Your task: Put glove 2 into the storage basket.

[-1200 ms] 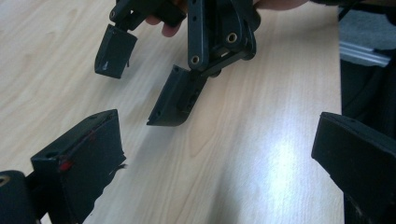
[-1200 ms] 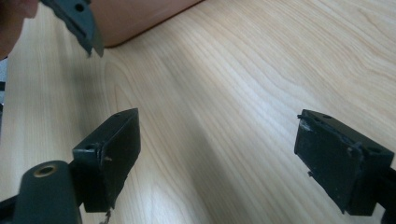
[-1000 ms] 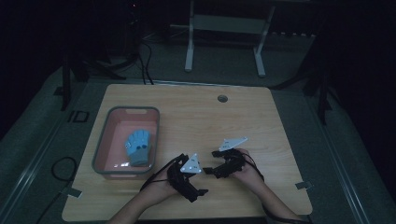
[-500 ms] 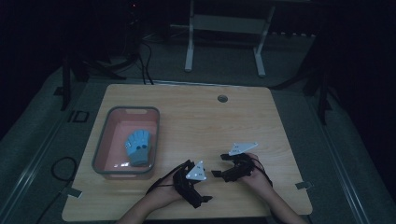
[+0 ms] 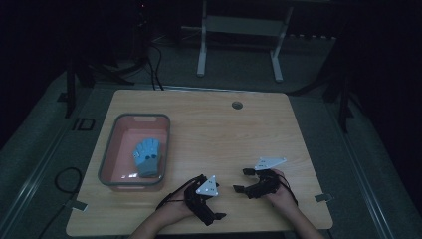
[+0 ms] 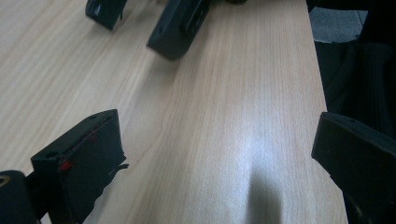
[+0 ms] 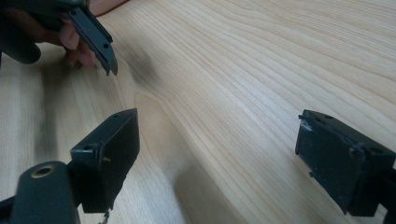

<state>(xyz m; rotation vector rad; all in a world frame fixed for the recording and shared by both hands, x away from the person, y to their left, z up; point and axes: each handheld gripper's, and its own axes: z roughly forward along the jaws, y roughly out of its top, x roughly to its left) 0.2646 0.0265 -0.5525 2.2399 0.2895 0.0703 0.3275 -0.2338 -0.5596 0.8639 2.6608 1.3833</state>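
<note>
Left gripper: resting low over the near edge of the table, held in the person's left hand; its jaws are standing wide apart, released, with nothing between them but bare wood.
Left gripper's own view: the two black jaws are rising at the far left and far right of the frame, gripping nothing; the table edge is running along the right side.
Right gripper: lying close to the table surface, held in the person's right hand, just beside the left gripper and pointing toward it; its jaws are spread wide, released and empty.
Right gripper's own view: both jaws are sitting well apart over plain wood grain; the left gripper's jaw tip and fingers are showing at the upper left.
Contact: whether either gripper's jaws are touching the tabletop I cannot tell; they are hovering very near it.
Nearest thing: a blue glove-like object is lying inside the pink bin, which is standing on the left part of the table, apart from both grippers.
Grey plates: each gripper is carrying a pale three-cornered plate on top.
</note>
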